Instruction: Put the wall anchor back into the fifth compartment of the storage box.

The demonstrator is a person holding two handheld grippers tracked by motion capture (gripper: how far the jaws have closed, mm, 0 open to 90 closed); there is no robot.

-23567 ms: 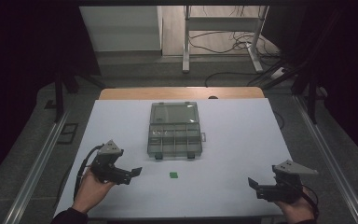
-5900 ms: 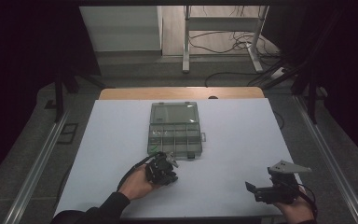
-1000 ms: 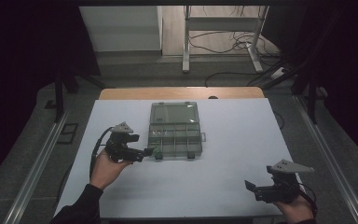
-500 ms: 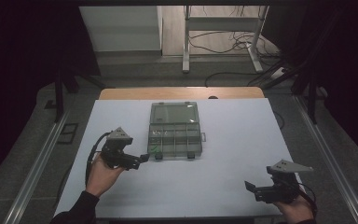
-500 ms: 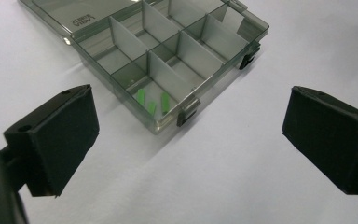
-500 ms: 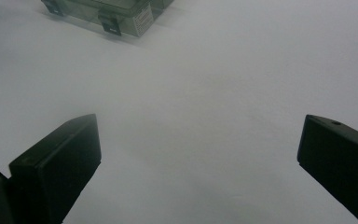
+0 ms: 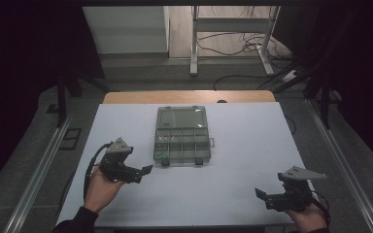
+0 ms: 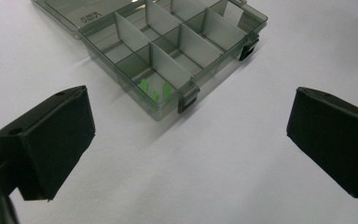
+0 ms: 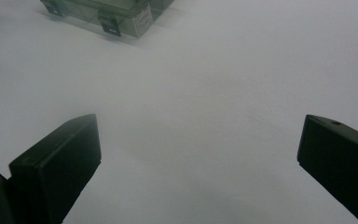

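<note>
Green pieces (image 8: 154, 89): 3, lying in organizer box (image 7: 181, 141) corner compartment, mid-table (image 7: 233, 194). Left hand-held gripper (image 8: 186, 144): jaws just opening, empty; withdrawing level advised. Right hand-held gripper (image 9: 200, 163): gaping, idling.

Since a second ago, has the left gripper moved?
Yes. The left gripper, jaws empty and just opened, has drawn back from the organizer box toward the table's near edge.
</note>
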